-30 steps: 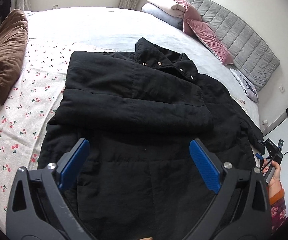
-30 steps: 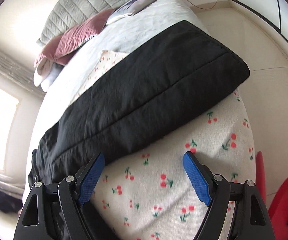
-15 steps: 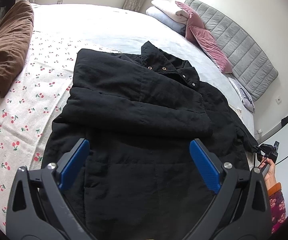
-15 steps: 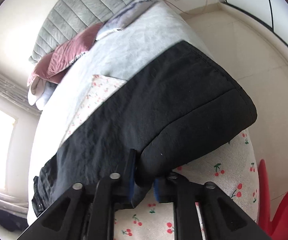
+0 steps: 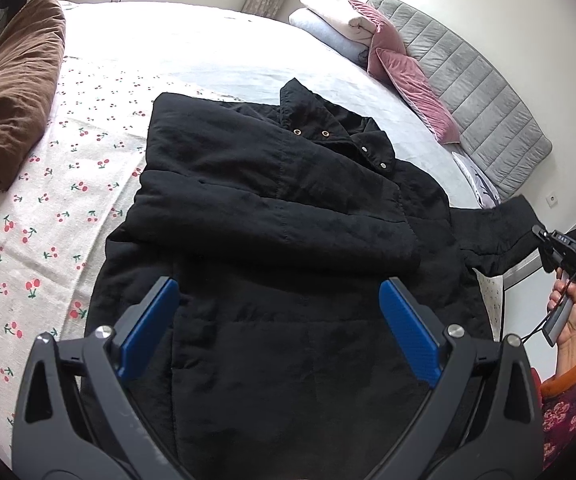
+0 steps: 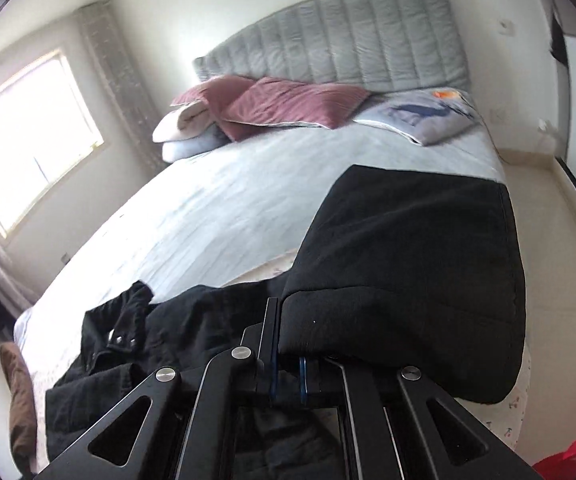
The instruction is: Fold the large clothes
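Right gripper [image 6: 288,376]: jaws were wide apart a second ago, now pinched tight on the sleeve [image 6: 408,272].
Sleeve: was flat along the bed [image 6: 227,208] edge; now lifted clear, hanging from the jaws at 3 o'clock in the left wrist view.
Cherry sheet [image 5: 47,208]: more of it has come into the left wrist view at 9 o'clock.

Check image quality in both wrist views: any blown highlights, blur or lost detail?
Left wrist: sharp, but the white bedsheet is overexposed and the black coat loses fold detail. Right wrist: softly blurred overall, the window blown out; the sleeve in the right hand-held gripper reads as flat black.
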Motion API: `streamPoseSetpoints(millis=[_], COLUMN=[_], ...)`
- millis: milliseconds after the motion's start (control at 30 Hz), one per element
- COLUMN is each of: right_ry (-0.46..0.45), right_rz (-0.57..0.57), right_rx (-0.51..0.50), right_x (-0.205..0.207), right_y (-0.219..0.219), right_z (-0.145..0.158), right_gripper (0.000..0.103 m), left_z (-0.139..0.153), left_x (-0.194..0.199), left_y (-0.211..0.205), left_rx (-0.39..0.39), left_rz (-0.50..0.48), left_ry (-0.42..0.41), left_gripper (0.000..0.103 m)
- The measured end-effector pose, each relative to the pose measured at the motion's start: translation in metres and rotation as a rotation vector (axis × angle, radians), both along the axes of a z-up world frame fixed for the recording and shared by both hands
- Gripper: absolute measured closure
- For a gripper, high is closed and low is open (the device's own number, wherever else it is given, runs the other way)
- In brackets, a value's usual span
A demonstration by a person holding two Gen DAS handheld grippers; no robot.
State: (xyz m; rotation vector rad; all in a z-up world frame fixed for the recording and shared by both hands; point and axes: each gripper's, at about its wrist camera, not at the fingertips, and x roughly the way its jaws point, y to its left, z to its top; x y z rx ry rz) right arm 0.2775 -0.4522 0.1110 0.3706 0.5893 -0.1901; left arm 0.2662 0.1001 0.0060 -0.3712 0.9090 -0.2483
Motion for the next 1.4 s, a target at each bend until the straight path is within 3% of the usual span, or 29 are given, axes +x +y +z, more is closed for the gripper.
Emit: streamPoseSetpoints(millis=[133,300,400,433,467,533,700,867,933,1033,1133,1267,1333,1400], right_ry=[0.001,0.022,0.110,0.156,0.180,0.181,0.160,0.165,0.189,0.219,0.279,0.410,0.432,0.403], right_rz=[0.180,0.414,0.653,0.729,0.767,0.803,0.749,0.523,0.401,0.314,0.320,0.384,0.383,0.346], right_rx=[-0.099,-0.130,-0.045,0.010,0.038,0.060,0.061,0.049,0.086,0.102,0.028,-0.213,-0.321,-0.369], right_x=[0.018,0.034,0.042,0.043,0.042,0.034,0.022,0.030,0.034,0.033,0.025,0.031,0.040,0.050], right_y=[0.083,0.183,0.232,0.243,0.249,0.253,0.214,0.116,0.074,0.026,0.008,0.026,0.039,0.041], right_z=[0.019,0.007,-0.026,-0.039,-0.048,-0.054,-0.046,-0.043,-0.054,-0.075,-0.102,-0.149,-0.163,-0.162], right_gripper=[0.097,0.096,0.078,0.062,0.054,0.052,0.045,0.036,0.036,0.036,0.036,0.036,0.038,0.056], left_z=[0.002,0.002,0.003,0.004,0.005,0.006,0.009,0.011,0.009,-0.004,-0.023,-0.041,-0.042,-0.037], left_x=[-0.001,-0.001,-0.001,-0.002,-0.002,-0.002,0.007,0.036,0.057,0.088,0.111,0.130,0.133,0.134], left_y=[0.001,0.003,0.004,0.003,0.003,0.002,-0.008,-0.039,-0.055,-0.077,-0.092,-0.111,-0.120,-0.132], left_rx=[-0.012,-0.016,-0.011,-0.007,-0.004,0.008,0.035,0.061,0.068,0.107,0.124,0.130,0.133,0.133], left_rz=[-0.005,-0.005,-0.010,-0.010,-0.014,-0.017,-0.040,-0.101,-0.137,-0.158,-0.162,-0.159,-0.155,-0.159], left_ry=[-0.001,-0.006,-0.010,-0.014,-0.021,-0.032,-0.022,-0.012,-0.001,0.018,0.064,0.079,0.056,0.011], left_gripper=[0.003,0.003,0.003,0.003,0.003,0.003,0.003,0.003,0.006,0.013,0.026,0.036,0.042,0.043])
